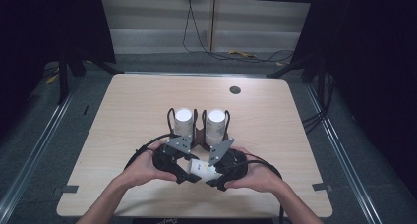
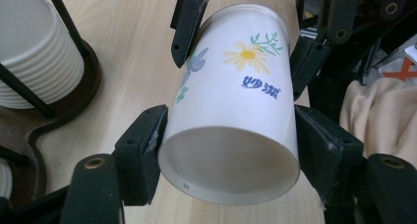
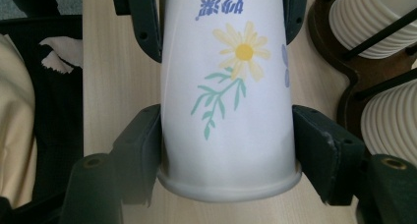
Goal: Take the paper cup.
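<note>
Two hand-held grippers share one paper cup (image 1: 200,167) just above the near edge of the wooden table (image 1: 123,116), directly in front of a dark two-post cup holder (image 1: 199,135) that carries two stacks of white ribbed cups (image 1: 183,122). The cup lies on its side, its long axis running level between the hands: the narrow base end faces the left gripper (image 2: 228,135), whose black jaws press on the cup wall at both sides, while the wide rolled rim faces the right gripper (image 3: 228,135), whose jaws are likewise clamped on the cup just behind that rim. Each claw is thus narrow and holding the same cup, the two gripping from opposite ends, and neither hand is nearer than the other. The cup is thin, smooth white paper, tapered, printed with a yellow daisy, green sprigs and blue characters; its recessed base is plain. Any pull apart would probably act along this axis.
</note>
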Tool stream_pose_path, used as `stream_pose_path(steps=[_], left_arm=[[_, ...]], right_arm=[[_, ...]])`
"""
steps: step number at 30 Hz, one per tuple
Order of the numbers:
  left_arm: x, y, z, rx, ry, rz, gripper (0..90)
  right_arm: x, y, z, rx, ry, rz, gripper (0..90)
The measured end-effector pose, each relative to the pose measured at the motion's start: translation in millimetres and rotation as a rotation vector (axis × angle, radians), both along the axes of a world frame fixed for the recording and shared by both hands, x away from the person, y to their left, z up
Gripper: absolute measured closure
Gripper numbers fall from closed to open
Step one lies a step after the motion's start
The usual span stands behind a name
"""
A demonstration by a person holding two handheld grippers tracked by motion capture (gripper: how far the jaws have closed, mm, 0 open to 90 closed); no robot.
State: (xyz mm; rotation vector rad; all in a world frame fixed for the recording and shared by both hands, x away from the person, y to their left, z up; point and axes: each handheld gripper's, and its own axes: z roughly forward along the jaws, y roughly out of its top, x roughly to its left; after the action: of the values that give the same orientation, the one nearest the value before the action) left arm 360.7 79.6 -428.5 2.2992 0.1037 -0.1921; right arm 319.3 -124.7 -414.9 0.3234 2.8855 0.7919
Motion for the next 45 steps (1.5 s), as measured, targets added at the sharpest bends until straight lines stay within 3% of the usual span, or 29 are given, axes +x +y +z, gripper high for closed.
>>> stream_pose_path(steps=[5,9,13,17,21,26,27,30,31,32,33,36,37,45], left_arm=[[0.9,1.1,1.1,-0.019,0.022,-0.007,35.2],[1.1,1.6,2.1,-0.032,0.03,-0.012,35.8],[0.6,1.9,3.1,-0.046,0.033,-0.011,36.1],[0.9,3.3,4.6,-0.068,0.035,-0.01,36.0],[0.3,6.3,6.0,-0.104,0.051,0.011,36.0],[1.9,8.7,5.3,-0.163,0.066,0.024,36.0],[1.9,8.7,5.3,-0.163,0.066,0.024,36.0],[2.2,9.2,5.7,-0.175,0.065,0.021,36.1],[2.2,9.5,6.2,-0.192,0.071,0.028,36.1],[2.2,9.5,6.2,-0.192,0.071,0.028,36.1],[2.6,10.0,6.7,-0.204,0.074,0.03,36.1],[2.9,10.8,7.0,-0.213,0.066,0.025,36.2],[2.8,10.9,7.0,-0.228,0.066,0.024,36.1],[3.0,12.4,6.7,-0.277,0.076,0.025,36.1]], right_arm=[[0.0,-2.4,-0.9,0.031,0.004,-0.011,26.2],[1.6,-9.5,-2.1,0.107,0.015,-0.036,21.1],[1.4,-11.4,-0.9,0.125,0.009,-0.047,15.0],[1.1,-12.5,-0.7,0.141,0.011,-0.057,15.0],[0.2,-18.2,-0.9,0.189,0.012,-0.086,14.7],[-3.0,-31.3,2.4,0.292,0.011,-0.131,14.4],[-3.0,-31.3,2.4,0.292,0.011,-0.131,14.4],[-3.8,-37.8,4.2,0.356,0.012,-0.162,14.5],[-4.2,-42.6,6.5,0.419,0.012,-0.177,14.4],[-4.2,-42.6,6.5,0.419,0.012,-0.177,14.4],[-4.0,-46.6,7.9,0.456,0.021,-0.191,14.2],[-3.7,-49.4,7.8,0.481,0.028,-0.201,14.2],[-3.4,-51.6,6.5,0.512,0.043,-0.209,14.2],[-3.4,-53.3,2.4,0.577,0.062,-0.226,14.1]])
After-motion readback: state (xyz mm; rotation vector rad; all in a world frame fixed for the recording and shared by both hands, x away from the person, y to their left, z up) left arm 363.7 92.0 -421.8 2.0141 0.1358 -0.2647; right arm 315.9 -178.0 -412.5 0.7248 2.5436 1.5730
